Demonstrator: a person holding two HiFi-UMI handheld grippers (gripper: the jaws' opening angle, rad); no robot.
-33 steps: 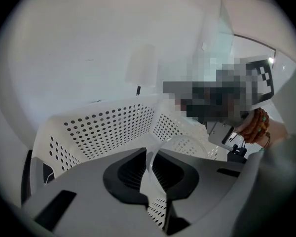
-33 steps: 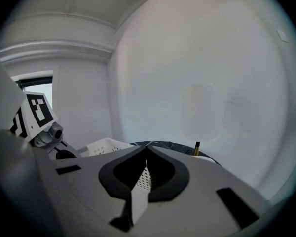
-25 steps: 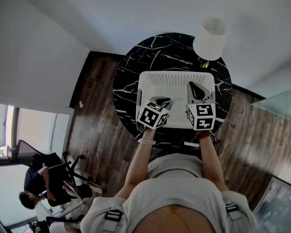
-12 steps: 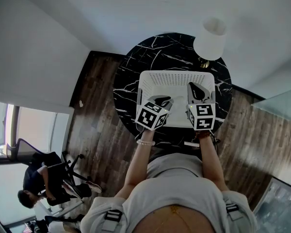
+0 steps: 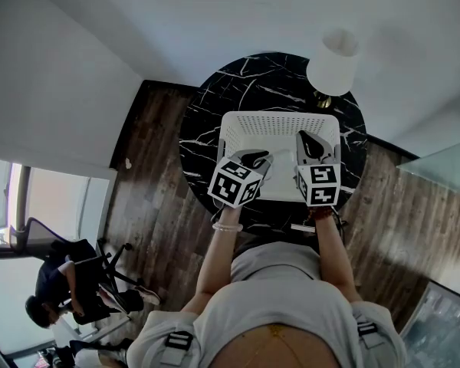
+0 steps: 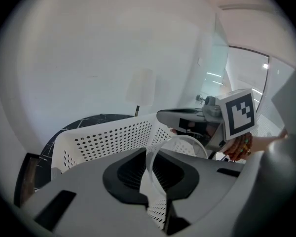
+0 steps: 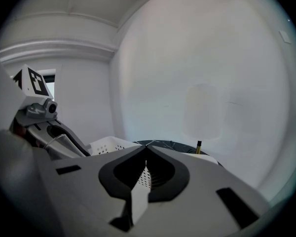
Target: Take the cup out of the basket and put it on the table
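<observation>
Left gripper (image 6: 150, 154), jaws pinching the clear cup (image 6: 182, 147) by its wall, should raise it vertically past the basket (image 6: 108, 139) rim; right gripper (image 7: 146, 151) rests closed tip to tip.

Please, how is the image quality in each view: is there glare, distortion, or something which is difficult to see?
Head view: strong fisheye bending, and the window at lower left is burnt out white. Left gripper view: dark round border; the clear cup almost vanishes against the white basket. Right gripper view: dimmer, with the lamp pale and soft.
</observation>
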